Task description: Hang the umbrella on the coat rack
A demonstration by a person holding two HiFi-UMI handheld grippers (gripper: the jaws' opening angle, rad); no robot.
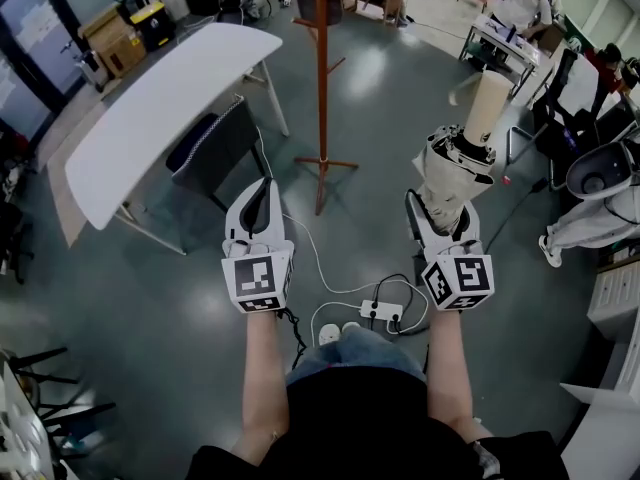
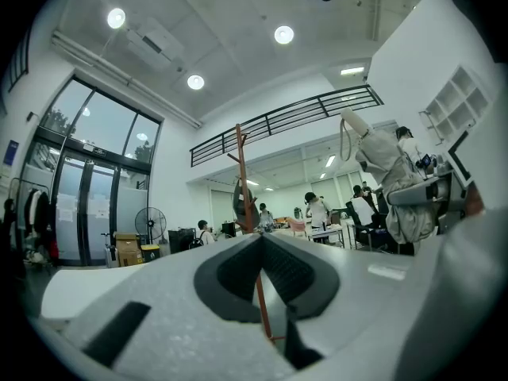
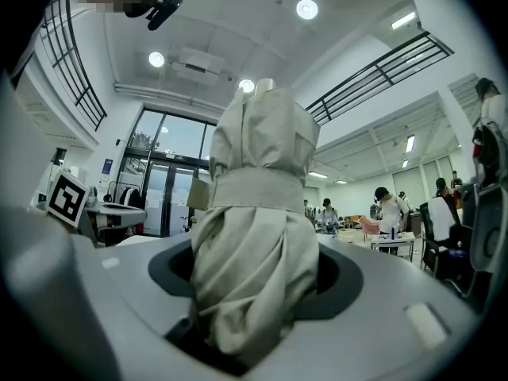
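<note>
My right gripper point(image 1: 443, 208) is shut on the lower end of a folded beige umbrella point(image 1: 462, 158), which points up and away, its strap wrapped round it and its tan handle point(image 1: 488, 103) at the far end. In the right gripper view the umbrella point(image 3: 258, 236) fills the space between the jaws of the right gripper point(image 3: 254, 272). The reddish-brown coat rack point(image 1: 322, 78) stands on the floor ahead, between both hands. My left gripper point(image 1: 266, 186) is shut and empty, level with the right. Past the left gripper point(image 2: 260, 238) the coat rack point(image 2: 240, 181) and umbrella point(image 2: 389, 173) show.
A white table point(image 1: 170, 108) with a dark chair point(image 1: 215, 148) stands at the left of the rack. A power strip point(image 1: 382, 311) and cables lie on the floor near my feet. Desks with people and a white machine point(image 1: 600, 178) crowd the right side.
</note>
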